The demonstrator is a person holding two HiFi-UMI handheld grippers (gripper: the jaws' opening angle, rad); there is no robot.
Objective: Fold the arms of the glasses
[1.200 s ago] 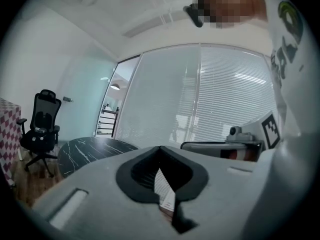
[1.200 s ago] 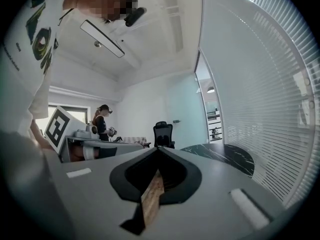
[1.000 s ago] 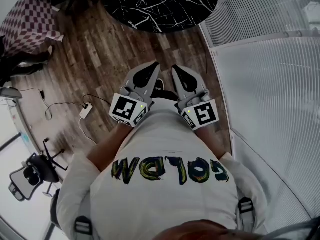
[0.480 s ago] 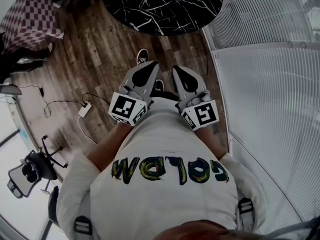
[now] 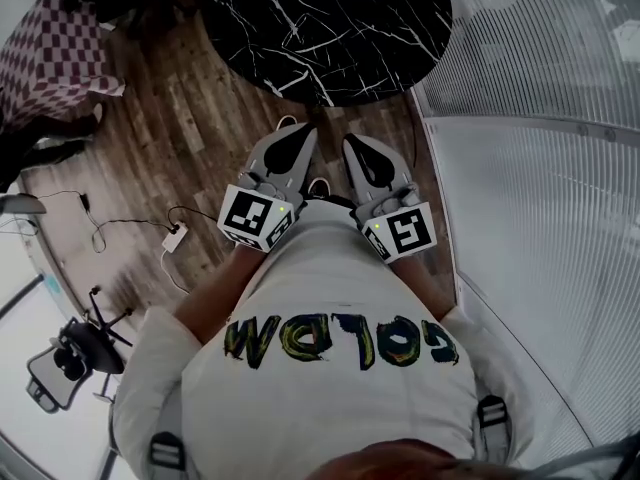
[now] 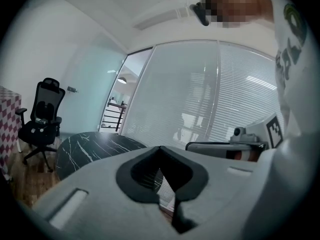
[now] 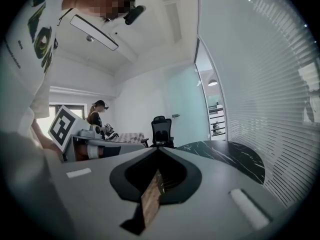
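Head view: left gripper (image 5: 303,134) and right gripper (image 5: 353,142) side by side at frame centre, both jaws closed and empty, pointing up-frame at table (image 5: 330,28), equally near it; glasses show in no view, so bearing and axis cannot be judged
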